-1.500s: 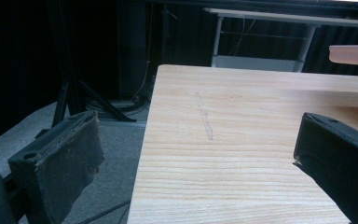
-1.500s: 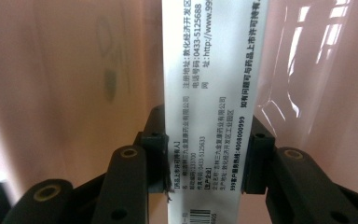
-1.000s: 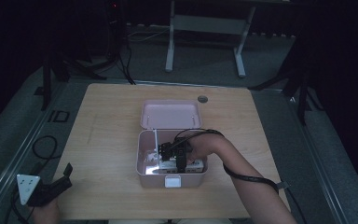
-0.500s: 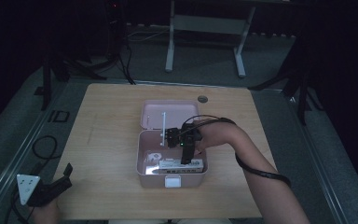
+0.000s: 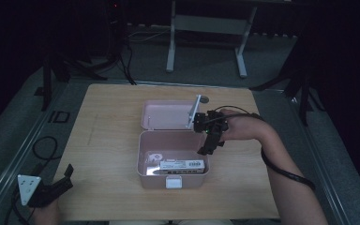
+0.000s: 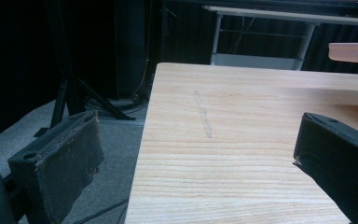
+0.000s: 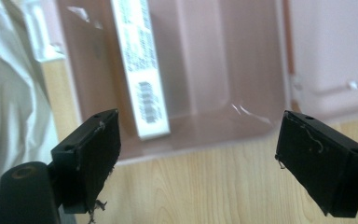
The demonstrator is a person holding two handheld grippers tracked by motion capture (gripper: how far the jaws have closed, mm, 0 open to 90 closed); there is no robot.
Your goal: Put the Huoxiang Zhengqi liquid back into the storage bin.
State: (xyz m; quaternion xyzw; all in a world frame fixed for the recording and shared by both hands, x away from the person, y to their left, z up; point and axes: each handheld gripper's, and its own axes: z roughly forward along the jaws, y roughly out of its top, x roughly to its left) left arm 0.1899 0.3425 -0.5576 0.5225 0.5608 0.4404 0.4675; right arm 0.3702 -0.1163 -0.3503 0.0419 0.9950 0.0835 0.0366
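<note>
Wooden table [image 5: 108, 140] bears pink box [image 5: 145, 154]; right gripper [image 5: 209, 146] gapes above.

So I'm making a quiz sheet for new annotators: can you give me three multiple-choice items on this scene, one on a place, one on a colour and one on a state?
1. Where does the white labelled box lie?
A. inside the open pink case
B. on the case's lid
C. on the bare table

2. What colour is the case?
A. blue
B. pink
C. green

3. How does the right tool stand?
A. shut on the box
B. shut on nothing
C. open, holding nothing

Answers: 1 A, the high view shows it lying within the case walls; 2 B, walls and lid are pale pink; 3 C, its jaws stand wide apart in the right gripper view.
</note>
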